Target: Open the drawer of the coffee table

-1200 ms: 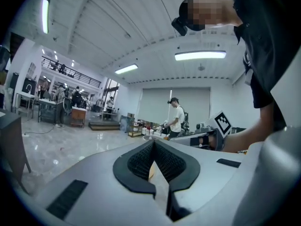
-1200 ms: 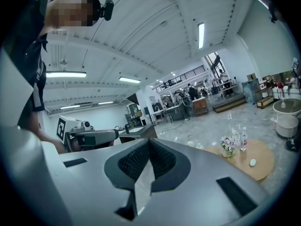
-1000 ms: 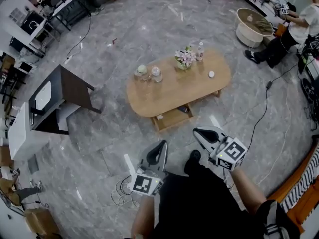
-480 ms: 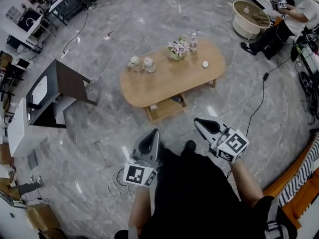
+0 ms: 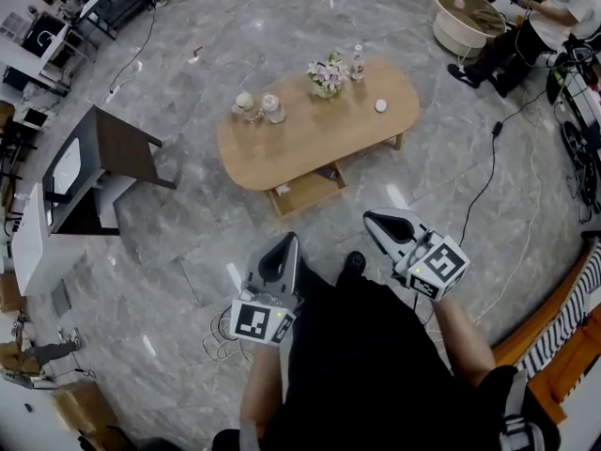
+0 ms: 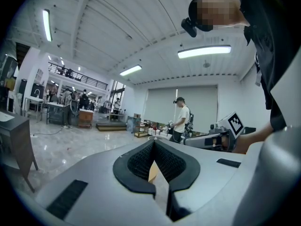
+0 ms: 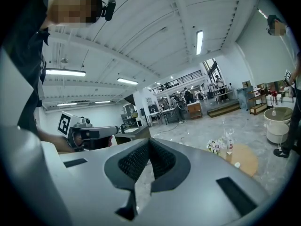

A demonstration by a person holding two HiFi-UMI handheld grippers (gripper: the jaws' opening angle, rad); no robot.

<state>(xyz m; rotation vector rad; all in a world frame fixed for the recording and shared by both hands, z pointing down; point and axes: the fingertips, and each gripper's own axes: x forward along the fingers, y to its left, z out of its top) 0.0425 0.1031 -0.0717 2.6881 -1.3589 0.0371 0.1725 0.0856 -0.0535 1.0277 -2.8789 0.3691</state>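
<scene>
Jaws are together on both tools, and nothing sits between them. We hold the left gripper [image 5: 283,244] and the right gripper [image 5: 376,220] low in front of us, side by side with a gap between, both about level and pointing toward the coffee table [image 5: 282,153]. Neither touches it; a stretch of grey marble floor [image 5: 188,242] lies between the tips and the table. One shoe [image 5: 354,263] shows between the two tools.

The coffee table is an oval of pale wood standing out on the floor ahead of us. Its drawer [image 5: 305,191] is under the top on the side nearest us. It seems to jut out past the edge with small things in it, though from this height we cannot say how far it is pulled.

On the top stand a bunch of flowers [image 5: 327,71], a bottle [image 5: 357,62] just beside it, two glass jars [image 5: 259,106] toward the left end, and a small white object [image 5: 380,105] near the right end.

Off to the left stands a dark cabinet [image 5: 117,153]. At the upper right a seated person [image 5: 531,28] is near a round white table [image 5: 451,36] — well apart from us.
</scene>
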